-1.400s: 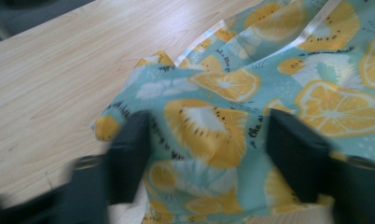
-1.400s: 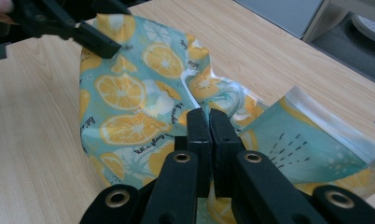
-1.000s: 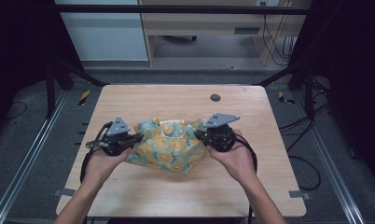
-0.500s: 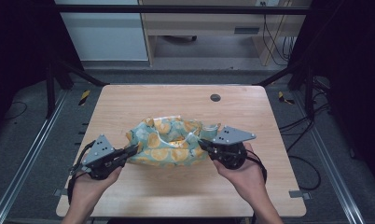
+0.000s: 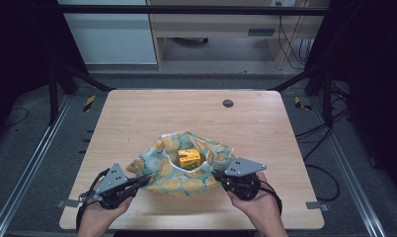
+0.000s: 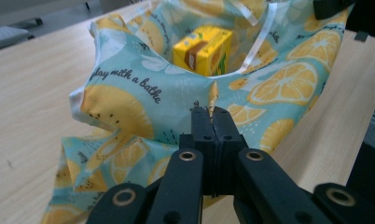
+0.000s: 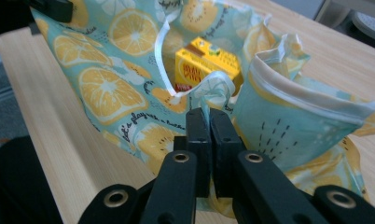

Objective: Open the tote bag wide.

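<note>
both grippers' fingers (image 6: pixel 212 122) pinch the lemon-print bag (image 5: pixel 186 168) holding a yellow carton (image 5: pixel 189 158) on the wooden surface (image 5: pixel 137 113) above grey floor (image 5: pixel 33 163).

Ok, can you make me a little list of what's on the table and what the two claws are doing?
surface: light wooden table
main thing: teal cloth bag with lemon-slice print, mouth held open
inside the bag: small yellow carton box, lying in the opening
left claw: shut on the bag's near-left edge
right claw: shut on the bag's near-right edge
hands: one behind each claw, at the near edge of the table
also there: small dark round disc on the far side of the table, apart from the bag
</note>
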The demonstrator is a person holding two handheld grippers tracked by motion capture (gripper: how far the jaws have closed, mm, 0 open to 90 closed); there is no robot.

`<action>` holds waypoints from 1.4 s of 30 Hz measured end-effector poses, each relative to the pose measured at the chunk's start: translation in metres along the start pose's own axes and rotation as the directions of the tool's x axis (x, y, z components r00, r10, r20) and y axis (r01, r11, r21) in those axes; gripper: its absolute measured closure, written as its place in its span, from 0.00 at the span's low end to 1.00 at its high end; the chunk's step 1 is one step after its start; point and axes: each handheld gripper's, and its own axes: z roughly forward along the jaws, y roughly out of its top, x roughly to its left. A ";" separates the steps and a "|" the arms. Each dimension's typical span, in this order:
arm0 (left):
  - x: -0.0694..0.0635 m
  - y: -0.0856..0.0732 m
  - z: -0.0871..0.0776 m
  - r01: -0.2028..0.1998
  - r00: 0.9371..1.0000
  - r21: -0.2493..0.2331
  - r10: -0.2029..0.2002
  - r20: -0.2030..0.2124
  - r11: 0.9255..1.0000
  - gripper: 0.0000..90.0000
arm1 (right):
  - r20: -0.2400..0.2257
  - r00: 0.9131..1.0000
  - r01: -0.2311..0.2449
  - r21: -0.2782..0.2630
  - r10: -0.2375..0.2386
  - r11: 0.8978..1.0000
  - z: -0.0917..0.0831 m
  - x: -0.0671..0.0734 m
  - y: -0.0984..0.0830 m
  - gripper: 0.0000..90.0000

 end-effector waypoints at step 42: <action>0.016 0.023 0.008 -0.003 0.990 0.052 0.010 -0.143 0.999 0.50 | -0.058 0.997 -0.037 0.081 0.042 0.996 0.026 0.010 -0.037 0.98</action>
